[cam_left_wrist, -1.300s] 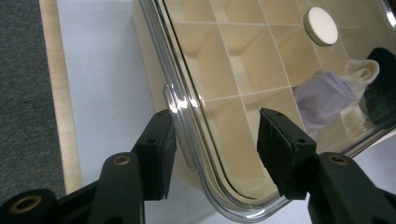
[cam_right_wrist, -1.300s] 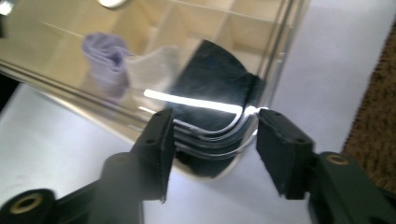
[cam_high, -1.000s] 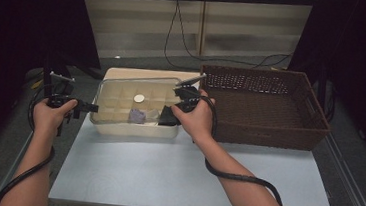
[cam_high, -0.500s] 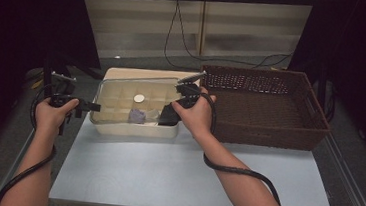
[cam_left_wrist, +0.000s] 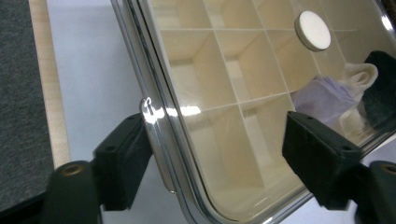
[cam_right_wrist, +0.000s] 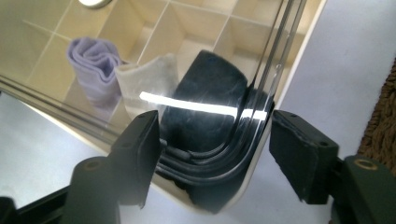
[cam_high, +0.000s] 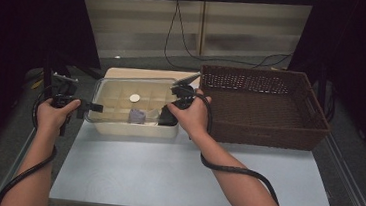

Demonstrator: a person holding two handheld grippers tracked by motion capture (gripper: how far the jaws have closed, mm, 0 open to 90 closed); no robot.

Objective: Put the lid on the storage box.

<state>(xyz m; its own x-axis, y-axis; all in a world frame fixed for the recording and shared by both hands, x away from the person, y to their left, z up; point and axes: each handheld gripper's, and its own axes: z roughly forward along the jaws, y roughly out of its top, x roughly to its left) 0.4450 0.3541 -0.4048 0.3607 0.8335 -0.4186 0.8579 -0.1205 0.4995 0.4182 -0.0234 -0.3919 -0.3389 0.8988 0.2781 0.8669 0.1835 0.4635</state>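
My left hand-held gripper sits at the left-centre of the high view, at the left end of the clear plastic lid that covers the cream compartment box. In the left gripper view the jaws stand apart on either side of the lid's shiny rim; the left pad looks to be against the rim tab, the right pad is clear of it. Jaws have just been opening, with the lid edge between them and no squeeze that I can see.

My right hand-held gripper is at the box's right near corner, centre of the high view. Its jaws are spread with the rounded lid corner between them, and neither pad presses on it. These jaws have also just been opening.

The box stands on the pale grey desk, in its upper-left part. Just to its right is the brown woven basket; I can't tell if they touch.

Through the lid I see:
- a lilac folded cloth
- a white rolled cloth just beside it
- a black rolled cloth in the corner compartment
- a round white knob on the lid, upper right of the left gripper view
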